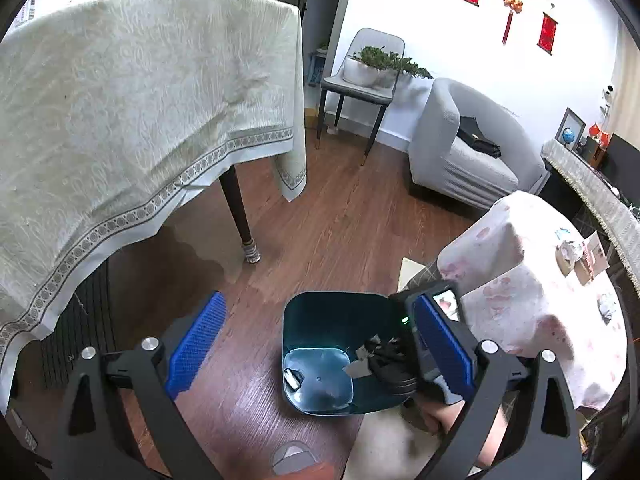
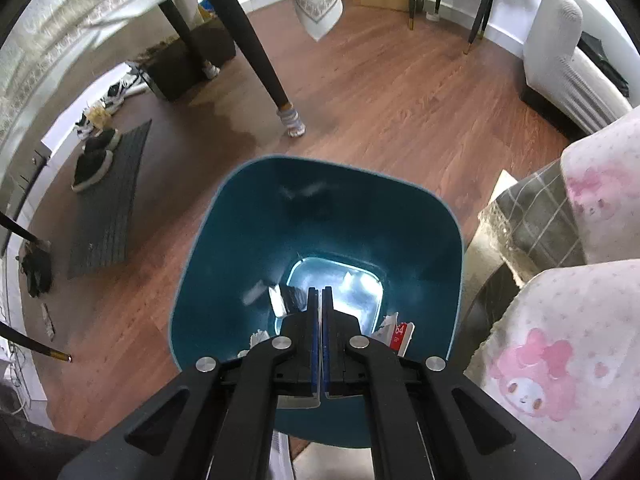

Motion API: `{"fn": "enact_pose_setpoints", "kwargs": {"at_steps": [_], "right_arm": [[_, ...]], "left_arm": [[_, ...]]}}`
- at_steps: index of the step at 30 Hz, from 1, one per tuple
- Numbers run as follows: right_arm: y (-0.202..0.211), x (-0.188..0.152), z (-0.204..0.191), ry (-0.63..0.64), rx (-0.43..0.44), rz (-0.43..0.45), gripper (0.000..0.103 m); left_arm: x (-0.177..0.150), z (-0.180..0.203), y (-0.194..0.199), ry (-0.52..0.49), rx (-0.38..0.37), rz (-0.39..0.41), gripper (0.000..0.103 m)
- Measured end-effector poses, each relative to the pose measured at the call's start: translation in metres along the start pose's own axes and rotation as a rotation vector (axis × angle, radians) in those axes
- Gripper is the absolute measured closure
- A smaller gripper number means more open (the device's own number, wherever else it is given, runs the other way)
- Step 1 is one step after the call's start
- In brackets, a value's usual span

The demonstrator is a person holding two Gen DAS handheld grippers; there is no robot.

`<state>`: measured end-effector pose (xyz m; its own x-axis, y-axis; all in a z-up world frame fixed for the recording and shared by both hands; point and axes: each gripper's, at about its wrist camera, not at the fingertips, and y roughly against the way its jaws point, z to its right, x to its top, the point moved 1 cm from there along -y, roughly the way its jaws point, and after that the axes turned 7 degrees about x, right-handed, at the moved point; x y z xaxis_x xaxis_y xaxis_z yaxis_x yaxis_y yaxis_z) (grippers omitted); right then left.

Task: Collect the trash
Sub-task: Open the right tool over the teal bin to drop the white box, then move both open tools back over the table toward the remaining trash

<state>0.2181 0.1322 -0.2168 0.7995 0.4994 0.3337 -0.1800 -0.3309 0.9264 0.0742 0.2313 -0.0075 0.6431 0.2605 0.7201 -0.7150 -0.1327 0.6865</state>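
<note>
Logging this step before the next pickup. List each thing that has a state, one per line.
left gripper: fingers wide open, empty, above the floor beside the bin.
right gripper: fingers shut together over the bin mouth, nothing visible between them.
trash bin: upright, no lid, no liner visible.
black-and-white scrap: lying at the bin bottom.
red-and-white packet: inside the bin, against its wall.
tablecloth: draped over the table.
</note>
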Motion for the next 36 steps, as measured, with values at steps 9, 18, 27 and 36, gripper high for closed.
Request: {"fn": "enact_pose_setpoints", "kwargs": {"at_steps": [9,18,27,36], "right_arm": [[-0.025,-0.011,-0.002,0.023,-0.003,-0.061,0.057],[0.003,-0.008,-0.013,0.054,0.029,0.001,0.035],[0.07,0.004,-0.025,0.1,0.024,0.128,0.035],[0.161,0.009,-0.022,0.129,-0.005,0.31,0.027]], "left_arm": [[0.01,-0.006,0.019,0.031,-0.031,0.056,0.005],[0.015,-0.011,0.023,0.045,-0.02,0.075,0.005],[0.018,-0.007,0.026,0.018,0.009,0.096,0.005],[0.024,-0.003,0.034,0.01,0.024,0.129,0.005]]}}
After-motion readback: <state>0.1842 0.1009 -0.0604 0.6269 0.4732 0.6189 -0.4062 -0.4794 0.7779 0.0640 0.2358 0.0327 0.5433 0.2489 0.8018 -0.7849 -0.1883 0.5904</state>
